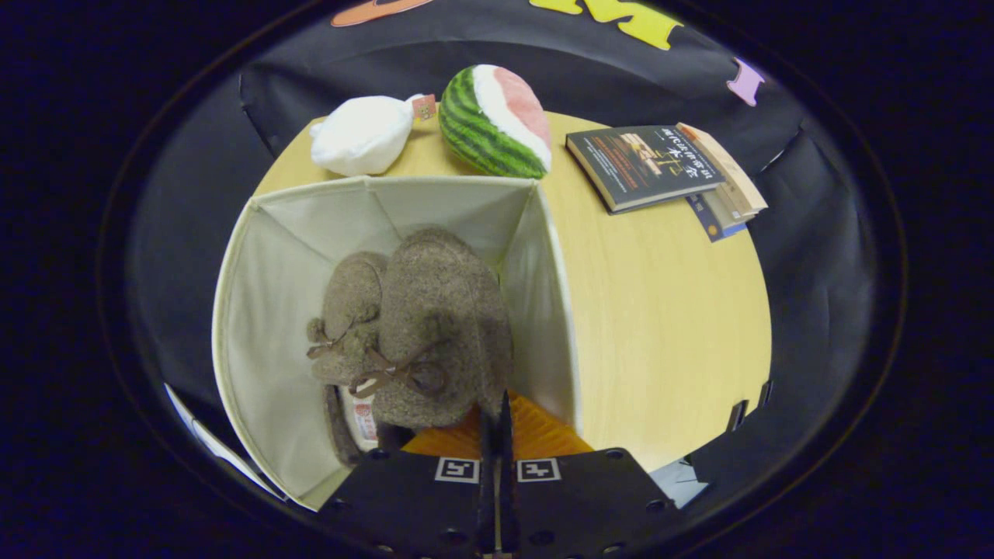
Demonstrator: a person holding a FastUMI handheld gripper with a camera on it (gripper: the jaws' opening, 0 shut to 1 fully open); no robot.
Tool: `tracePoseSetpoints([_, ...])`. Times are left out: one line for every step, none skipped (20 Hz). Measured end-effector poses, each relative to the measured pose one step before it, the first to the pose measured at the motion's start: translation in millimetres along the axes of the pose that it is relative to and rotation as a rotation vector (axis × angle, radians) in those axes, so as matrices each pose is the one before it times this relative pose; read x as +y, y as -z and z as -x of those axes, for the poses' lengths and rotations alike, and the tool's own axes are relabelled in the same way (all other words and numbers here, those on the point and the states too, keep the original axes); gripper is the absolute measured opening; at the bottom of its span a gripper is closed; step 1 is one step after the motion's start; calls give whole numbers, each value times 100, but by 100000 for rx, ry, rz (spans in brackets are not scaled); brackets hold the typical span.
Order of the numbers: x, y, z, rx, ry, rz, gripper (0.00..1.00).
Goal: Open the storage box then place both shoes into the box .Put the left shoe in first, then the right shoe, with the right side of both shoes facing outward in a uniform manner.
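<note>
From the camera riding on the gripper, the view looks down into an open, cream-coloured fabric storage box standing on a round, pale wooden table. Two brown felt shoes sit inside the box, side by side and touching. The smaller-looking one, the left shoe, lies nearer the box's left wall; the larger-looking one, the right shoe, lies just ahead of the fingers. Each has a thin brown bow on top. The gripper's two fingers are pressed together with only a thin seam between them, their tips right at the rear edge of the right shoe (whether they pinch any of its fabric cannot be told).

Beyond the box, on the far side of the table, rest a white plush pouch and a plush watermelon slice, close together. Further right lies a small stack of books, well apart from the box.
</note>
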State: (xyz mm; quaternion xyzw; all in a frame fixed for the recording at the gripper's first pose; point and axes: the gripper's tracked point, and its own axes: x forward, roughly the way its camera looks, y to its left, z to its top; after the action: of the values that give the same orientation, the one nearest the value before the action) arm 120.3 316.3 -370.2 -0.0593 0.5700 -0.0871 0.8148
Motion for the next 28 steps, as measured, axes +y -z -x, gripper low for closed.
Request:
tracePoseSetpoints([91,-298,-61,-491,122,274,7])
tracePoseSetpoints([-336,-117,-106,-382,1591,330,7])
tracePoseSetpoints([-125,-219,81,-678,454,-569,7])
tracePoseSetpoints([173,-169,-149,-982,-807,-333,3])
tracePoseSetpoints([-11,-170,223,-516,-483,965,7])
tracePoseSetpoints([220,-54,195,-859,-1424,320,9])
tracePoseSetpoints([-25,39,486,-603,-787,156,11])
tracePoseSetpoints([278,90,470,-779,-1361,-166,12])
tracePoseSetpoints([263,220,727,-278,-2238,-256,18])
tracePoseSetpoints([278,155,749,-371,-1974,-161,22])
tracePoseSetpoints([439,113,926,-955,-3699,-920,36])
tracePoseSetpoints([450,55,1453,-947,-2927,-548,45])
tracePoseSetpoints([212,-230,1199,-1927,-2804,-700,54])
tracePoseSetpoints([-10,-318,1159,-2448,-1900,-74,57])
tracePoseSetpoints([-378,-438,1224,-3151,-761,-18,63])
tracePoseSetpoints([-405,-484,1175,-3359,-520,-130,69])
tracePoseSetpoints([-367,-407,1016,-3542,-1076,-724,76])
tracePoseSetpoints([-360,-544,1102,-3647,-1424,-650,78])
tracePoseSetpoints([-790,-541,999,-3440,-377,-19,81])
tracePoseSetpoints([-891,-570,1051,-3106,304,289,83])
tracePoseSetpoints([-992,-561,1023,-3010,676,576,86])
tracePoseSetpoints([-1020,-733,1051,-3227,269,687,86])
tracePoseSetpoints([-1123,-765,859,-3295,-63,557,90])
tracePoseSetpoints([-1044,-834,935,-3171,-617,-2,90])
tracePoseSetpoints([-1283,-876,835,-3190,11,-398,90])
tracePoseSetpoints([-1436,-1005,922,-3286,298,-320,90])
tracePoseSetpoints([-1277,-1108,798,-3502,-148,-158,90])
tracePoseSetpoints([-1432,-1158,855,-3553,297,570,90])
